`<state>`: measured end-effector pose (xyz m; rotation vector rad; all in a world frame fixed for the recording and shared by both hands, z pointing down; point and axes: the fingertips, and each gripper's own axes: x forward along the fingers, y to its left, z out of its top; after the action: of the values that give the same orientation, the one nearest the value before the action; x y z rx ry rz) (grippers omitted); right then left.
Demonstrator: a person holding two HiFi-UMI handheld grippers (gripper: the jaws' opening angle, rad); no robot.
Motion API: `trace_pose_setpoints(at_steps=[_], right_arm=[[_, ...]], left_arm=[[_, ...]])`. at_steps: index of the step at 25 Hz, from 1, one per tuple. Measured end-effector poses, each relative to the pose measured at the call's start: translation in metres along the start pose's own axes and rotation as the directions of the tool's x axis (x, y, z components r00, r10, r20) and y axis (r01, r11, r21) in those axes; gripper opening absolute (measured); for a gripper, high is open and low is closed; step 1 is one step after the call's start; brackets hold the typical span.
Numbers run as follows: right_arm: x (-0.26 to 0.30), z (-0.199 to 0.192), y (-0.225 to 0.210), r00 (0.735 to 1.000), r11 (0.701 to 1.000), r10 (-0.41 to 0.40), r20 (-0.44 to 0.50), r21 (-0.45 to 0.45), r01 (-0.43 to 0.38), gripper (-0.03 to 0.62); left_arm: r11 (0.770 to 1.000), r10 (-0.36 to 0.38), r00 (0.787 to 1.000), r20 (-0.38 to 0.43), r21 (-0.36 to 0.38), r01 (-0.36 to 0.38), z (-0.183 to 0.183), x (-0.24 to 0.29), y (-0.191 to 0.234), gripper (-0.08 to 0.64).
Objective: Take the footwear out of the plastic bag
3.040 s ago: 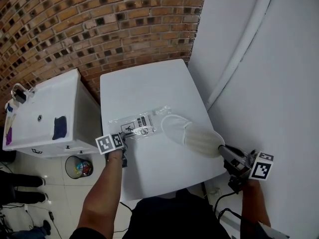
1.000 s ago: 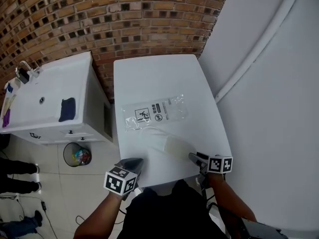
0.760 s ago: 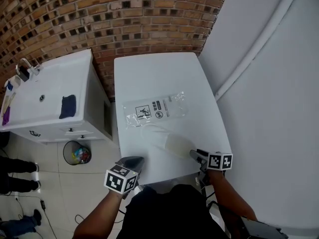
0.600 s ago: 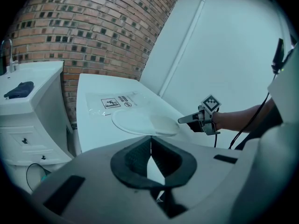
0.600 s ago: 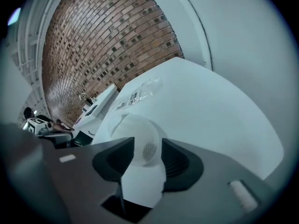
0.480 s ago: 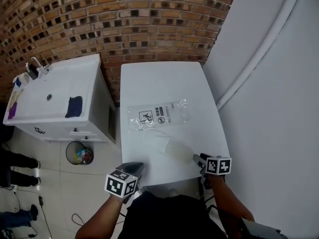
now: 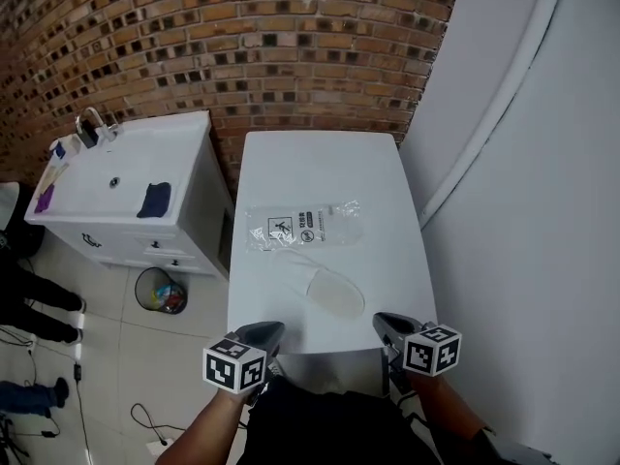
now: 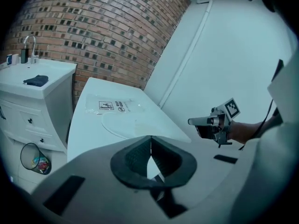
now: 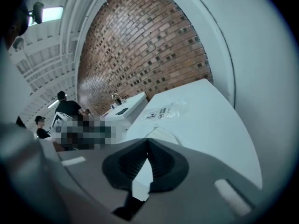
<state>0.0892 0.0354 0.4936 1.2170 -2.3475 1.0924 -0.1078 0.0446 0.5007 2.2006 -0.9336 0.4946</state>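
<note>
A clear plastic bag (image 7: 302,227) with black print lies flat and empty in the middle of the white table (image 7: 320,163). The white slipper (image 7: 327,288) lies just in front of it, wholly outside the bag. Both grippers hover off the table's near edge, apart from both things. My left gripper (image 7: 267,331) is shut with nothing in it, and so is my right gripper (image 7: 382,321). From the left gripper (image 8: 151,139) view, the bag (image 8: 113,106), slipper (image 8: 122,123) and right gripper (image 8: 194,121) all show. The right gripper (image 9: 147,141) view shows the slipper (image 9: 160,135) and bag (image 9: 163,112) ahead.
A white sink cabinet (image 7: 126,187) with a tap and a dark cloth (image 7: 153,200) stands left of the table. A waste bin (image 7: 161,291) sits on the tiled floor beside it. A brick wall is behind, a white wall at the right. People (image 9: 65,108) stand far off.
Three seconds ago my left gripper held the bag and my right held the slipper. Both have let go and drawn back past the table's near edge; the slipper lies free.
</note>
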Motion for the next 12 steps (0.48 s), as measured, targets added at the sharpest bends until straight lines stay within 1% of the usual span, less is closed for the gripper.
trace_pose_setpoints(at_steps=[3,6,8,10,12], right_arm=[[-0.013,0.004,0.018,0.997,0.996,0.08,0.02,-0.031,-0.079,0.0],[-0.019,-0.001,0.041,0.988,0.984,0.156,0.016,-0.086,-0.155,0.0],[-0.022,-0.006,0.051,0.983,0.976,0.184,0.015,-0.123,-0.181,0.0],[-0.022,-0.01,0.053,0.981,0.971,0.193,0.009,-0.148,-0.189,0.0],[-0.02,-0.016,0.053,0.979,0.972,0.205,0.007,-0.119,-0.203,0.0]], left_arm=[[1.0,0.013,1.0,0.01,0.002,-0.013,-0.008,-0.005,-0.025,0.008],[0.999,0.036,0.999,0.019,-0.007,-0.036,-0.016,-0.013,-0.043,0.008],[0.999,0.051,0.998,0.027,-0.013,-0.051,-0.021,-0.019,-0.054,0.008],[0.998,0.067,0.997,0.038,-0.022,-0.066,-0.024,-0.023,-0.06,0.008],[0.996,0.081,0.996,0.049,-0.037,-0.079,-0.028,-0.029,-0.061,0.008]])
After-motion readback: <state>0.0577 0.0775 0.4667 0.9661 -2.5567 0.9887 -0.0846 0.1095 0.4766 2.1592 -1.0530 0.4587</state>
